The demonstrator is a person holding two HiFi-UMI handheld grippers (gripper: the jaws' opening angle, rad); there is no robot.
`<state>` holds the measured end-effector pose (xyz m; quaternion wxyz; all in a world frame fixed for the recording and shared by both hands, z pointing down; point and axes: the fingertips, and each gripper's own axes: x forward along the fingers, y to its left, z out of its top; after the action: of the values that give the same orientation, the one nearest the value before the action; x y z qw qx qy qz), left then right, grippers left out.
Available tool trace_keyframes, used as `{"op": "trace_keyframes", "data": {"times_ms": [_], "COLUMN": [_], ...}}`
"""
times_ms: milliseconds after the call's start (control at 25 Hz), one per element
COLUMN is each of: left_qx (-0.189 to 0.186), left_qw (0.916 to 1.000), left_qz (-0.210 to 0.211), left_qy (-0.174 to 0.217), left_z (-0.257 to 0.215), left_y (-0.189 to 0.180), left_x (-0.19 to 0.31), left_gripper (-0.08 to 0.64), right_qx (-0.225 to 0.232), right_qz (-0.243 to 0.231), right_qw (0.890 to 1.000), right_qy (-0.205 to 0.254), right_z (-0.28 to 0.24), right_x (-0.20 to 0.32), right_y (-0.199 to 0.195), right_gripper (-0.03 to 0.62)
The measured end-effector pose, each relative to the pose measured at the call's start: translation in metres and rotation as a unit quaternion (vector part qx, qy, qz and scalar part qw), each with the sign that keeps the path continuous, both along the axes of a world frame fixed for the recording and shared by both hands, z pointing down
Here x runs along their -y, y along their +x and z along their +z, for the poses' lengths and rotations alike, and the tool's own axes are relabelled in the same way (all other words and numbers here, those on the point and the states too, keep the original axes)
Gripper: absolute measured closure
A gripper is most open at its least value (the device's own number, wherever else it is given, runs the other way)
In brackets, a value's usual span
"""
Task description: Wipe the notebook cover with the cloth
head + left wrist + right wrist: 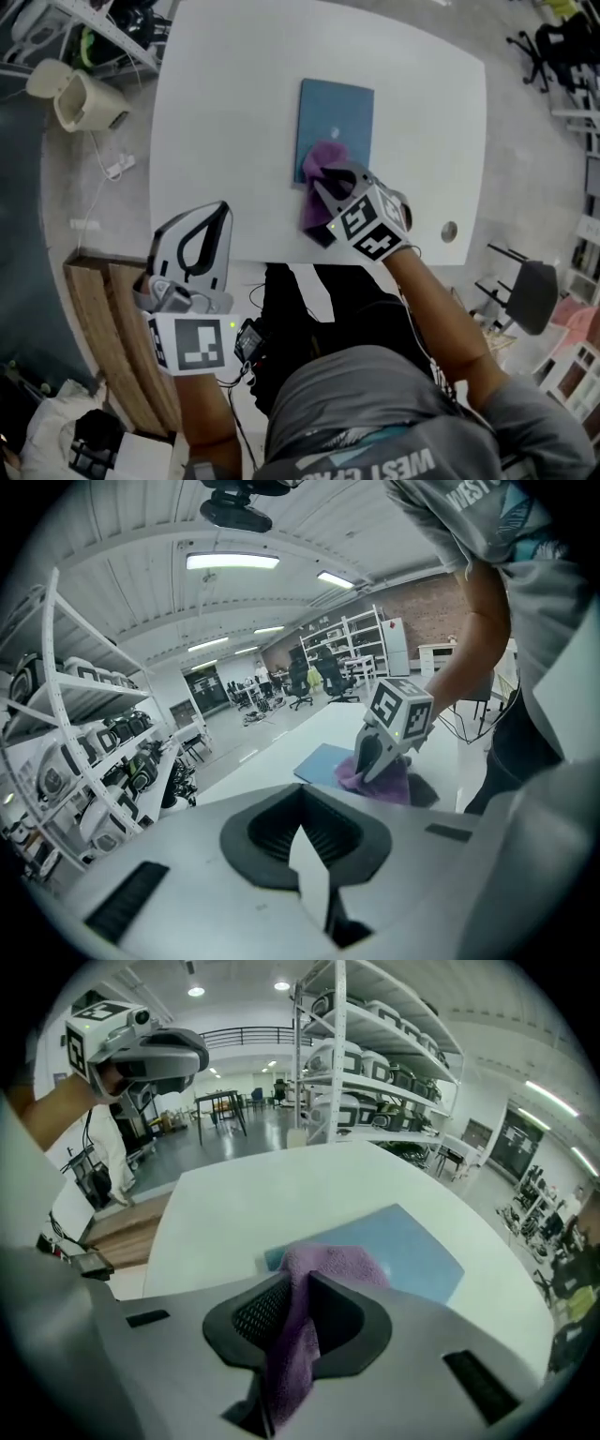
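Right gripper [325,184] clenched on purple cloth [320,163], draped over notebook [339,111] at its 6 o'clock end. Best: press flat, stroke toward 12 o'clock. Left gripper [217,210] closed, empty, 8 o'clock.

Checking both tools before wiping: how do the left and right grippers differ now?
The right gripper clamps the purple cloth on the blue notebook; the left gripper holds nothing. The right gripper works over the white table; the left gripper hangs at its near edge. Both carry marker cubes.
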<state>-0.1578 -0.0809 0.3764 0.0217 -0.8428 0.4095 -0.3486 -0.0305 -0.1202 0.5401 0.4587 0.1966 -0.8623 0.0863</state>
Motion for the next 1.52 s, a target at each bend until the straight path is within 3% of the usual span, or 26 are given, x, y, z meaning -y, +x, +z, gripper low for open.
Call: {"op": "trace_keyframes", "data": {"times_ms": [200,320,560,840,1000,1160,1400,1520], "left_qx": [0.000,0.001,-0.002,-0.003,-0.002,0.000,0.000,0.000], "left_qw": [0.9994,0.9986,0.9983,0.9996,0.9997,0.9997,0.9987,0.9978], "left_qz": [0.035,0.054,0.057,0.019,0.007,0.012,0.046,0.062], "left_qy": [0.001,-0.004,-0.011,-0.021,-0.023,-0.023,-0.021,-0.023], "left_z": [-0.003,-0.001,0.001,0.010,0.013,0.012,0.012,0.011], "left_y": [0.026,0.041,0.058,0.035,0.026,0.024,0.044,0.059], "left_x": [0.016,0.019,0.017,0.003,-0.001,0.005,0.021,0.025], "left_gripper": [0.560,0.560,0.560,0.560,0.560,0.560,0.560,0.560], "right_qx": [-0.034,-0.038,-0.019,0.012,0.022,0.010,-0.024,-0.028], "right_qz": [0.094,0.119,0.062,-0.018,-0.029,0.005,0.115,0.131], "right_qw": [0.995,0.992,0.998,1.000,0.999,1.000,0.993,0.991], "right_qy": [-0.014,-0.016,-0.010,-0.010,-0.011,-0.012,-0.015,-0.015], "right_z": [0.009,0.009,0.005,0.003,0.001,0.002,0.010,0.009], "right_x": [0.005,0.006,0.012,0.014,0.016,0.025,0.042,0.045], "right_y": [0.095,0.119,0.073,-0.012,-0.025,0.003,0.097,0.118], "right_gripper": [0.514,0.512,0.514,0.514,0.513,0.512,0.513,0.512]}}
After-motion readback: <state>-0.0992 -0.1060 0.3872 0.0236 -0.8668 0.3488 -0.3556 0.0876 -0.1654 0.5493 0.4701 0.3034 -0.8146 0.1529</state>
